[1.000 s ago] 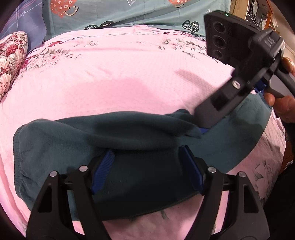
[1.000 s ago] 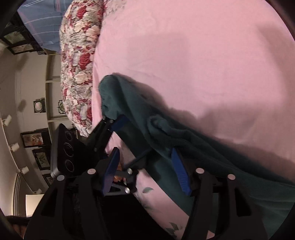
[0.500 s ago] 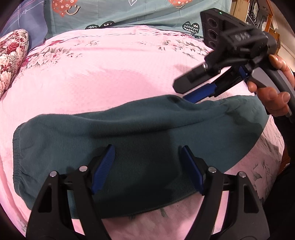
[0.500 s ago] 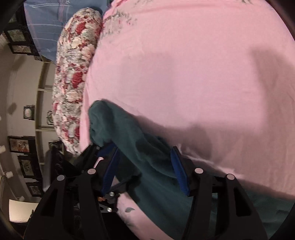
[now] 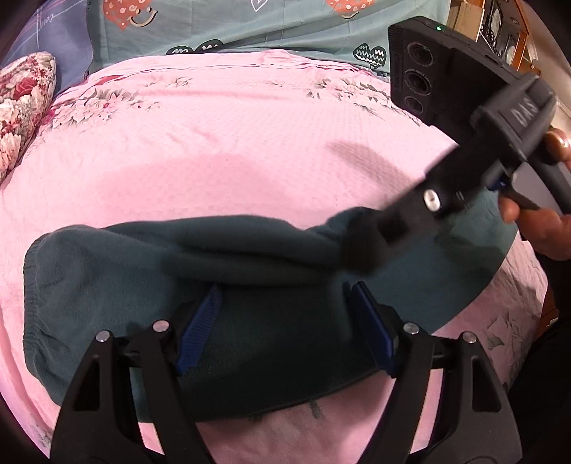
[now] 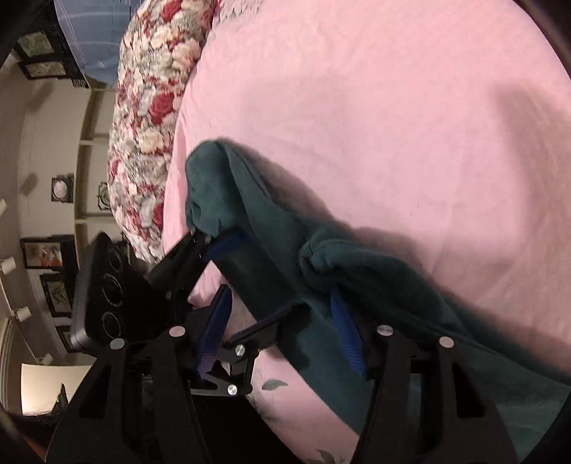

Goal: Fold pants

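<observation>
Dark teal pants (image 5: 107,285) lie crosswise on the pink bedspread (image 5: 232,142), elastic waistband at the left. My left gripper (image 5: 282,289) stands open over their near half, blue pads resting on the cloth, and a fold laps over the left pad's tip. My right gripper (image 5: 360,246) reaches in from the upper right, blurred, its tip buried in the bunched far edge. In the right wrist view the right gripper (image 6: 280,291) stands open. A roll of the pants (image 6: 271,228) covers its right pad's tip, and its left pad is bare. The left gripper (image 6: 249,275) shows there too, spread over the cloth.
A hand (image 5: 542,228) holds the right gripper's handle at the bed's right edge. A floral pillow (image 5: 21,107) lies at the far left, and a teal heart-print sheet (image 5: 249,25) runs along the back. Pink bedspread (image 6: 392,125) stretches beyond the pants. Framed pictures (image 6: 39,250) hang on a wall.
Half a second ago the right gripper hovered above the flat far edge. It has dropped back into the cloth and rolled that edge toward the left gripper, which stayed put.
</observation>
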{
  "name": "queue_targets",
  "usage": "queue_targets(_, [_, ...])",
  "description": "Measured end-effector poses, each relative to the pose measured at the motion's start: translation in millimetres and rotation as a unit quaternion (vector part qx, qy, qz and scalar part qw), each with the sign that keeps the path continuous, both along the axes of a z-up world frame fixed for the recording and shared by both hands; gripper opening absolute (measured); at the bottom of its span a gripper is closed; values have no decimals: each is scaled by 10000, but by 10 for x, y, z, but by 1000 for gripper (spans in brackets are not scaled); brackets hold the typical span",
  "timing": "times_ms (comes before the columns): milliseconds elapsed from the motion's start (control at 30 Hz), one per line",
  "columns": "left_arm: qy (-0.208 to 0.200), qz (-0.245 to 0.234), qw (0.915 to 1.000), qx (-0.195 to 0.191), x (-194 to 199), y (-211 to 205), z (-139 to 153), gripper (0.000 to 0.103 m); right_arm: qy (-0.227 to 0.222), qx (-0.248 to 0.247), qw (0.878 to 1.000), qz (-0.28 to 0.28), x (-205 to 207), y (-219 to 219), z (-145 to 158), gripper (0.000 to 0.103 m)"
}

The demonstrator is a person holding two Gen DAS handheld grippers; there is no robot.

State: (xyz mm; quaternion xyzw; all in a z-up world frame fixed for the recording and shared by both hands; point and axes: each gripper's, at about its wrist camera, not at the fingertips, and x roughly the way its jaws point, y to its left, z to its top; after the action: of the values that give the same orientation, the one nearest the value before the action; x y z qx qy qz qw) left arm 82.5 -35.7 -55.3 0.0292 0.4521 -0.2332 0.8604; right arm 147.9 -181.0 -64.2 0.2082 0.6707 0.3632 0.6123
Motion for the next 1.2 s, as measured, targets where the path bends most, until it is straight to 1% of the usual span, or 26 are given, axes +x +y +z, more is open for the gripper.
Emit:
queue_targets(100, [-6,-8,10000,-5,-12,1,-1,76,-179,224,9996,-30,-1,-109,182,58])
queue_targets(200, [-9,-13,10000,1,-17,1,-3,76,-418,324,9981,-316,101,-242,320,58])
queue_targets(233, [-10,-14,10000,8,-17,-1,-5,76,-427,288,9979,-385,143,-246,307,58])
queue_targets(300, [-14,-14,10000,8,-28,-2,-5,76,-432,87,9984,-348,185,-222,236,58])
queue_targets(333, [-12,-14,10000,6,-31,-4,-4,76,-366,-78,9989,-284,203,-171,142,58])
queue_targets(367, [-14,-15,10000,9,-35,-7,-1,76,-242,-104,9993,-258,206,-152,71,58])
queue_targets(433, [-19,-15,10000,20,-37,-11,1,76,7,12,10000,-85,172,-114,3,59])
queue_targets(500, [-11,-14,10000,12,-39,-12,3,76,67,105,9999,112,120,-33,28,59])
queue_targets(567, [-7,-32,10000,25,-35,-21,2,78,105,54,9999,120,117,7,-6,59])
queue_targets(600, [-9,-38,10000,39,-33,-25,1,78,214,89,9997,94,137,29,-69,60])
queue_targets(633, [-13,-42,10000,53,-35,-30,-2,78,215,174,9996,64,143,43,-101,60])
queue_targets(700, [-1,-34,10000,7,-25,-18,-2,78,1,428,9991,-8,148,81,-89,60])
queue_targets(733, [-2,-29,10000,-26,-23,-8,2,78,-222,568,9979,-215,177,65,-69,56])
queue_targets(767, [0,-27,10000,-35,-19,-6,2,78,-473,590,9962,-438,207,14,-46,44])
queue_targets(800, [0,-26,10000,-34,-19,-6,1,78,-736,532,9936,-669,242,-64,-23,36])
queue_targets(833, [-6,-27,10000,-29,-20,-7,1,78,-917,491,9909,-850,285,-150,-3,22])
queue_targets(867, [-12,-30,10000,-32,-21,-4,1,78,-1047,477,9868,-1135,353,-277,14,15])
queue_targets(900, [-9,-32,10000,-48,-19,1,0,78,-1021,565,9833,-1399,420,-398,3,14])
queue_targets(933, [7,-34,10000,-81,-13,10,-5,78,-961,623,9818,-1515,471,-453,-25,13])
queue_targets(1000, [27,-31,9999,-127,-2,23,-7,78,-946,508,9830,-1488,506,-427,-122,11])
queue_targets(1100, [35,-29,9998,-170,-4,34,-8,78,-1121,147,9831,-1442,524,-317,-244,10])
queue_targets(1167, [55,-21,9997,-223,7,54,-13,78,-1291,93,9808,-1462,572,-327,-252,8])
queue_targets(1200, [63,-19,9996,-263,13,66,-13,78,-1288,89,9805,-1479,583,-331,-256,8])
